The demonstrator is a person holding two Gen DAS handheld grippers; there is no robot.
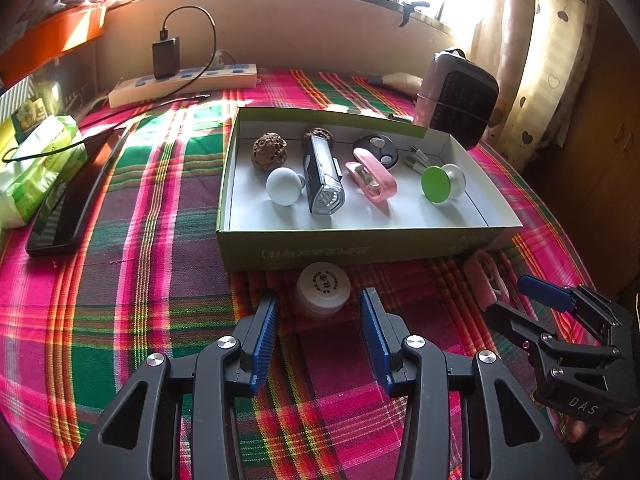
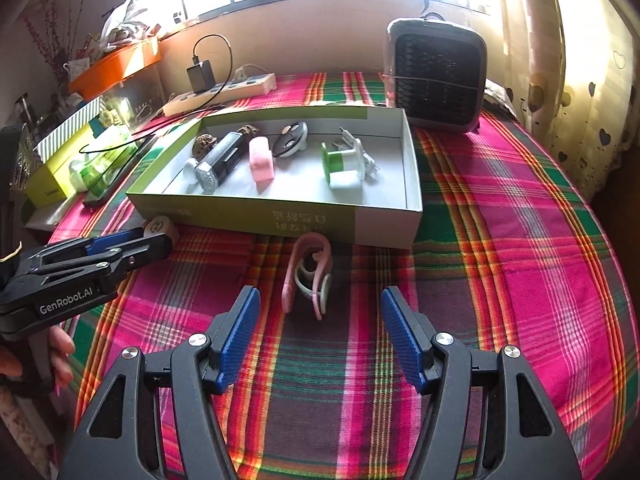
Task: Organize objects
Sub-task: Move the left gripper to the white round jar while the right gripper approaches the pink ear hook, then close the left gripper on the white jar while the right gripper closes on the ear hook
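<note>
Before the box (image 2: 280, 220), curved pink clip (image 2: 307, 276), white inner loops

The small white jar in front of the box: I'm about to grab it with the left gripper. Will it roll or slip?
The small white jar stands upright on its flat base, so rolling seems unlikely. Its smooth round wall might slip between the open left gripper fingers. It looks light.

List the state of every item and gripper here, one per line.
left gripper: open, empty
right gripper: open, empty
box: lidless, holding items
white jar: lid on, outside box
pink clip: on cloth, outside box
charger: plugged into power strip
</note>
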